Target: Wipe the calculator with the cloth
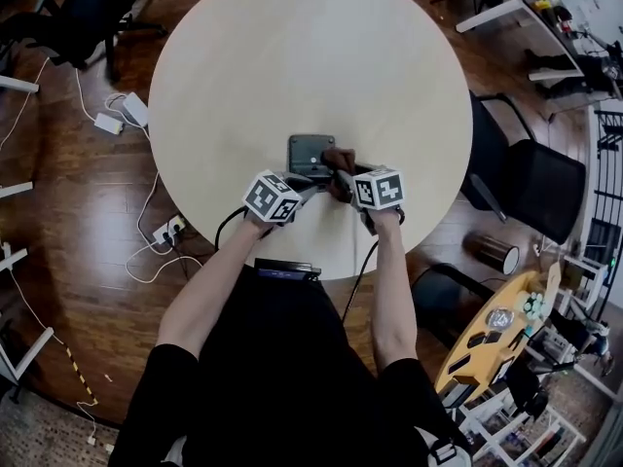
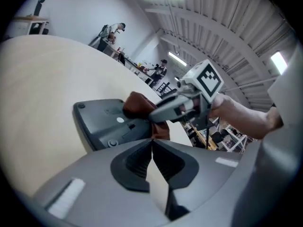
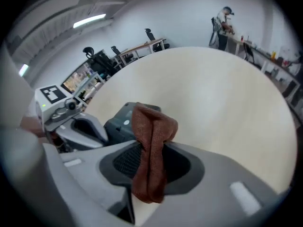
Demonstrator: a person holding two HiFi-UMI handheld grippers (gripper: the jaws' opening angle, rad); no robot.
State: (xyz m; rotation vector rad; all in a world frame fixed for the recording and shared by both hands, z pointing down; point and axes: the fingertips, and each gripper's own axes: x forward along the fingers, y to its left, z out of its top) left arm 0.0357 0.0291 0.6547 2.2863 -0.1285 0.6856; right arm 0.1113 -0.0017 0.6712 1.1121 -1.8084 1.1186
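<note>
A dark grey calculator [image 1: 308, 152] lies underside up on the round pale table [image 1: 292, 56], near its front edge. My right gripper [image 1: 340, 170] is shut on a brown cloth [image 1: 338, 159], which rests against the calculator's right end. In the right gripper view the cloth [image 3: 152, 131] hangs folded between the jaws of the right gripper [image 3: 151, 151], with the calculator [image 3: 119, 125] just beyond. My left gripper [image 1: 311, 181] sits at the calculator's near edge. In the left gripper view the left gripper [image 2: 152, 142] has its tips together and holds nothing, just short of the calculator [image 2: 102, 122] and cloth [image 2: 138, 103].
Bare tabletop stretches beyond the calculator. On the wooden floor at the left lie cables and a power strip [image 1: 167, 232]. A black office chair [image 1: 531, 183] stands to the right, another chair [image 1: 83, 13] at the top left, and a yellow board [image 1: 492, 334] with small items at the lower right.
</note>
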